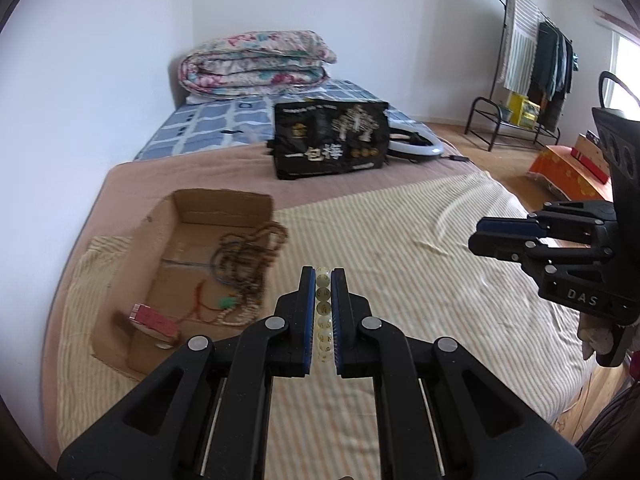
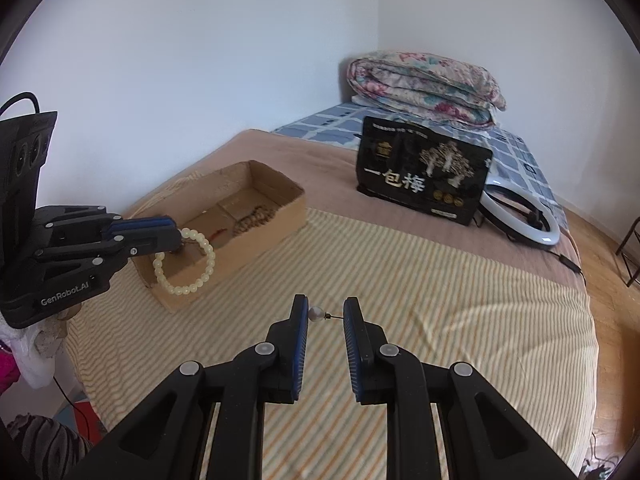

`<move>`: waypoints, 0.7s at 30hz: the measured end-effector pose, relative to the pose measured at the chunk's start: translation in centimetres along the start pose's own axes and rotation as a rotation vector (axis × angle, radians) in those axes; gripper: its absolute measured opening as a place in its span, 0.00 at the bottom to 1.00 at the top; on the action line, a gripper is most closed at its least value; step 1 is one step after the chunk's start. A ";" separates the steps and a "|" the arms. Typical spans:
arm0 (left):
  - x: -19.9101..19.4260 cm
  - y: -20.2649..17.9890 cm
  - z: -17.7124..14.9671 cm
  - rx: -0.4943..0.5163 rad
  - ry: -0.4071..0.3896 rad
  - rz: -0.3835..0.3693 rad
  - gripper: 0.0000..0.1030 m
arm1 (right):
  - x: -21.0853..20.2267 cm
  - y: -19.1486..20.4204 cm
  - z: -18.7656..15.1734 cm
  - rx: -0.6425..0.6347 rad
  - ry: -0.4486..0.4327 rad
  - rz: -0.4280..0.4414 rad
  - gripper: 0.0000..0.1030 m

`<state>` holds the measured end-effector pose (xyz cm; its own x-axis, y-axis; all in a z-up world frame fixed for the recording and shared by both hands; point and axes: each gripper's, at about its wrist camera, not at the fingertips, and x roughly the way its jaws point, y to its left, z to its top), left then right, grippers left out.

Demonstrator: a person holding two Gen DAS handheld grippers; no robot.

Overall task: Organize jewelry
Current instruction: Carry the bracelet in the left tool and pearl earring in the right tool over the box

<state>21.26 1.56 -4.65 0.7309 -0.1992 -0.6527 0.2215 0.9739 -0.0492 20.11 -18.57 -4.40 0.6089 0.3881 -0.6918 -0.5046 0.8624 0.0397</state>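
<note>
Both claws tilt downward, clamping bracelet [image 1: 323,312] and earring [image 2: 320,314].

Striped blanket [image 2: 400,280] lies open; cardboard box [image 2: 224,216] blocks left.

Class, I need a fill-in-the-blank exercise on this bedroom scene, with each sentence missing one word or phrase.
1. The left tool is shut on a pale ____ bracelet.
2. The right tool holds a pearl stud earring between its ____.
3. The other necklaces lie inside the open ____ box.
4. A folded floral ____ lies at the far end of the bed.

Missing words: beaded; pads; cardboard; quilt
</note>
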 end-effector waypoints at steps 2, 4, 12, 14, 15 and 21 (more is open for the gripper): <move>-0.1 1.2 0.3 -0.009 -0.004 0.014 0.05 | 0.3 0.8 0.7 -0.008 -0.004 0.016 0.16; -0.1 2.3 0.6 -0.020 -0.007 0.024 0.05 | 0.6 1.5 1.3 -0.013 -0.007 0.029 0.16; 0.0 6.6 1.7 -0.048 -0.018 0.065 0.05 | 2.1 5.1 4.0 -0.055 -0.020 0.083 0.16; 0.2 7.8 2.0 -0.060 -0.020 0.077 0.05 | 2.7 6.1 4.6 -0.059 -0.021 0.101 0.16; 0.3 8.1 2.1 -0.064 -0.020 0.079 0.05 | 3.0 6.5 4.8 -0.060 -0.021 0.109 0.16; 1.3 11.1 2.6 -0.099 -0.012 0.089 0.05 | 5.5 9.0 5.8 -0.073 -0.008 0.153 0.16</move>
<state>26.37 11.78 -4.07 0.7525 -0.1120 -0.6490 0.0911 0.9937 -0.0659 22.40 -6.77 -3.68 0.5260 0.5160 -0.6761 -0.6351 0.7671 0.0913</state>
